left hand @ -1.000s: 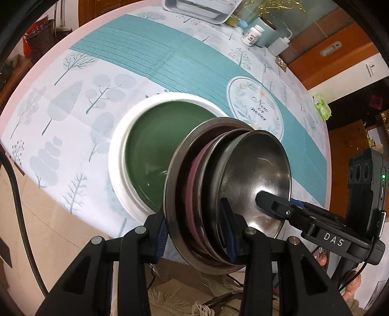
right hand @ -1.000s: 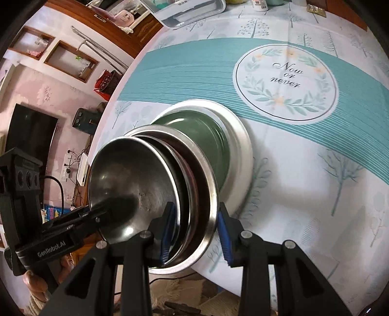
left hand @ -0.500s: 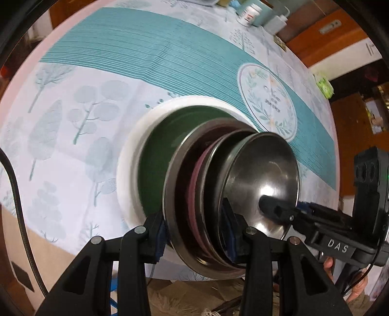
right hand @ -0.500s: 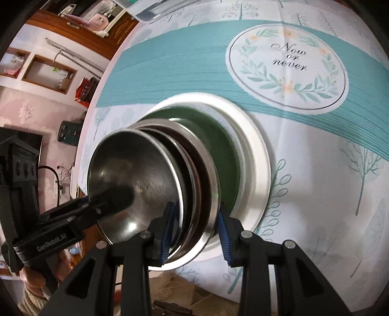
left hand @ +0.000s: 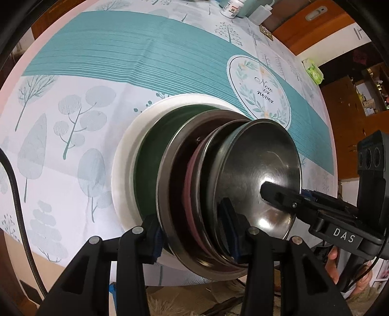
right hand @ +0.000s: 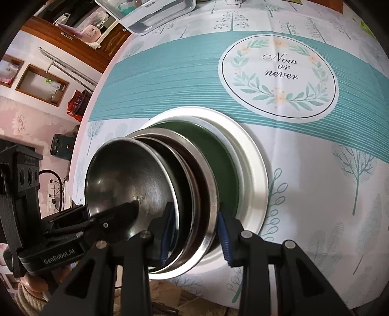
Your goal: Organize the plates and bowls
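Note:
A nested stack of steel bowls (left hand: 255, 170) with a dark pink dish (left hand: 192, 175) between them sits low over a green plate (left hand: 150, 155), which lies in a white plate (left hand: 126, 150) near the table's front edge. My left gripper (left hand: 194, 228) clamps the stack's near rim, one pad outside the largest bowl and one inside the top bowl; its jaws are opening. My right gripper (right hand: 194, 233) grips the opposite rim of the stack (right hand: 126, 175) above the green plate (right hand: 226, 165). I cannot tell whether the stack touches the green plate.
The tablecloth carries a teal band and a round "Now or never" medallion (right hand: 279, 70). A clear tray (right hand: 150, 14) and small bottles (left hand: 233, 9) stand at the far end. A black cable (left hand: 14, 184) hangs at the left edge. A person's hand (left hand: 333, 257) holds the right gripper.
Both grippers have come down with the stack, which now sits closer over the green plate. The table looms larger in both views.

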{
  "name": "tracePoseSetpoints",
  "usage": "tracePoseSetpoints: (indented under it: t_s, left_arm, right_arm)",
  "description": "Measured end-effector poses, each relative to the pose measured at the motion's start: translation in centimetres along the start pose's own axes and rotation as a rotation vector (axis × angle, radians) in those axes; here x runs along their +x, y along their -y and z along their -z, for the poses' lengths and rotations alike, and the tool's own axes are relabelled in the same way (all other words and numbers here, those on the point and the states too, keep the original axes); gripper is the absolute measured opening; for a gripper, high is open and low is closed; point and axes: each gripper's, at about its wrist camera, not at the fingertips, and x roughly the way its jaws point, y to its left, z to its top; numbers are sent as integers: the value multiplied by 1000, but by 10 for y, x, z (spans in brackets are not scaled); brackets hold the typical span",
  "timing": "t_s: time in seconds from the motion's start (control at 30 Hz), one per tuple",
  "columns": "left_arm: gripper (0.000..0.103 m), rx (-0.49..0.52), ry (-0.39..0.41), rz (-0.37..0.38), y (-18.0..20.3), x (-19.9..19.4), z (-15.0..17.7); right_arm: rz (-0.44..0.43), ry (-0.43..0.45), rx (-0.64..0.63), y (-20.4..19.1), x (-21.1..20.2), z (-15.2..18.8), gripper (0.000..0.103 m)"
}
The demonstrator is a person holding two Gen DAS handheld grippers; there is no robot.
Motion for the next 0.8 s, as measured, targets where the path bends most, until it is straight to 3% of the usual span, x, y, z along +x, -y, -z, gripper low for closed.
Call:
tracePoseSetpoints:
  t_s: [0.2, 0.47, 0.57, 0.73, 0.8]
  left_arm:
    - [41, 8, 16, 6, -1, 0, -3]
    - [79, 43, 49, -30, 3, -15, -3]
    - [81, 51, 60, -30, 4, -24, -2]
    - [102, 101, 76, -85, 17, -40, 0]
    - [102, 129, 100, -109, 25, -48, 3]
  right_arm:
    - [15, 5, 3, -3, 2, -4, 35]
    - [32, 54, -25, -5, -13, -2, 41]
    - [56, 83, -41, -8, -22, 0, 41]
    - [79, 121, -55, -9, -37, 5, 42]
    - [84, 135, -58, -10, -45, 8, 42]
